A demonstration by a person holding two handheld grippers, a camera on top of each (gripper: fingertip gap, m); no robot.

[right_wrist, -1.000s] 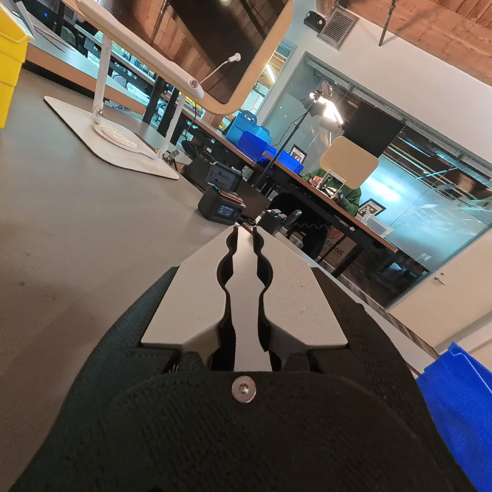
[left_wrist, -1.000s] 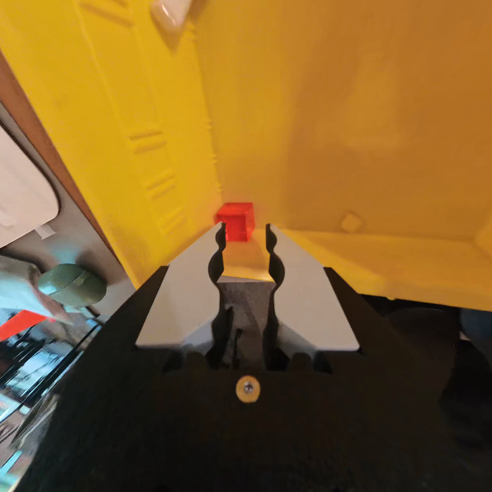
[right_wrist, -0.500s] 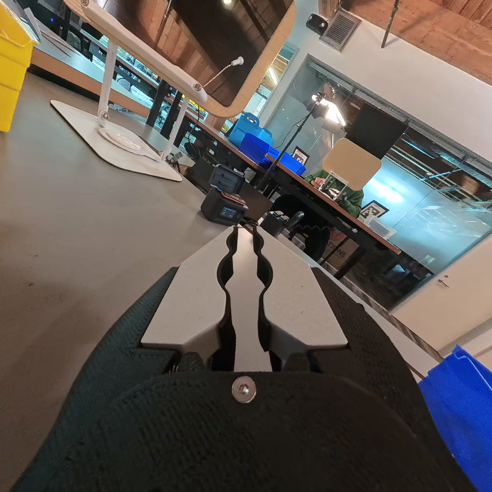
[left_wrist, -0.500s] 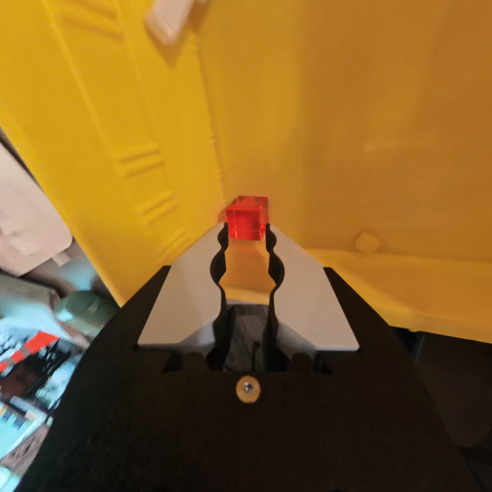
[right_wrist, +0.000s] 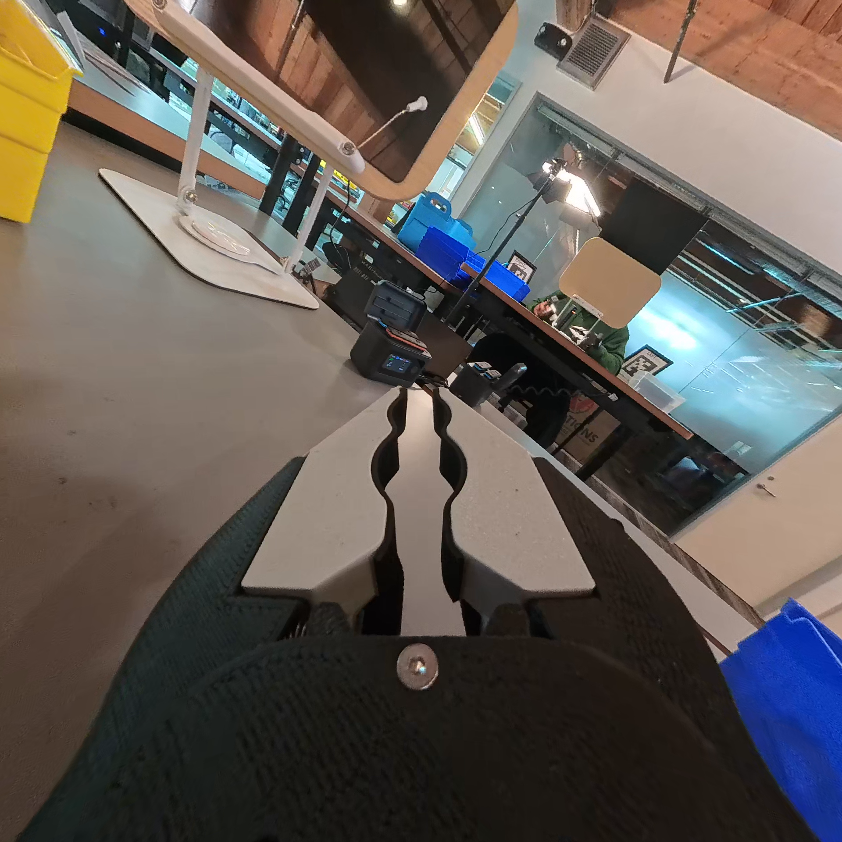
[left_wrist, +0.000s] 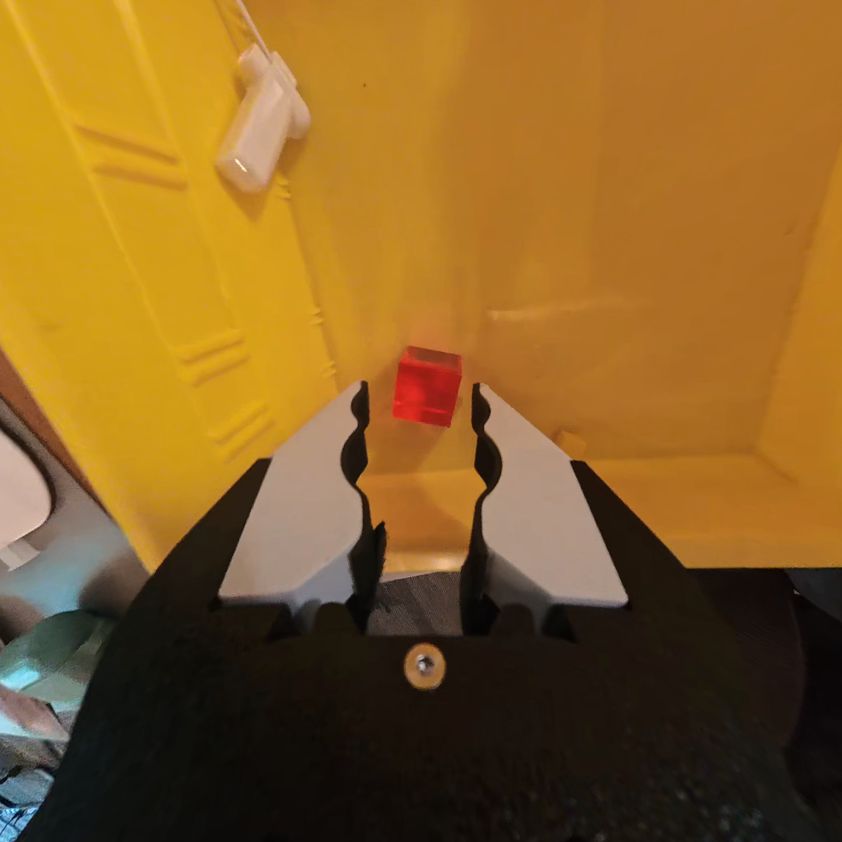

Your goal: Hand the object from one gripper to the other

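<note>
The handover looks barely begun: the red cube (left_wrist: 427, 392) sits ungrasped in the yellow bin (left_wrist: 592, 182) at frame centre, just beyond the spread left claw (left_wrist: 418, 395), while the right claw (right_wrist: 419, 395), nearly closed and empty, waits over the counter (right_wrist: 136, 364).

There is one red cube (left_wrist: 427, 391), one yellow bin (left_wrist: 592, 205), two grippers (left_wrist: 418, 387) (right_wrist: 418, 391) and one white clip (left_wrist: 262, 136).

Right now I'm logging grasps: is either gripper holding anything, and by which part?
Nothing is held. The left gripper is open, the red cube loose between its fingertips in the yellow bin. The right gripper is empty.
</note>
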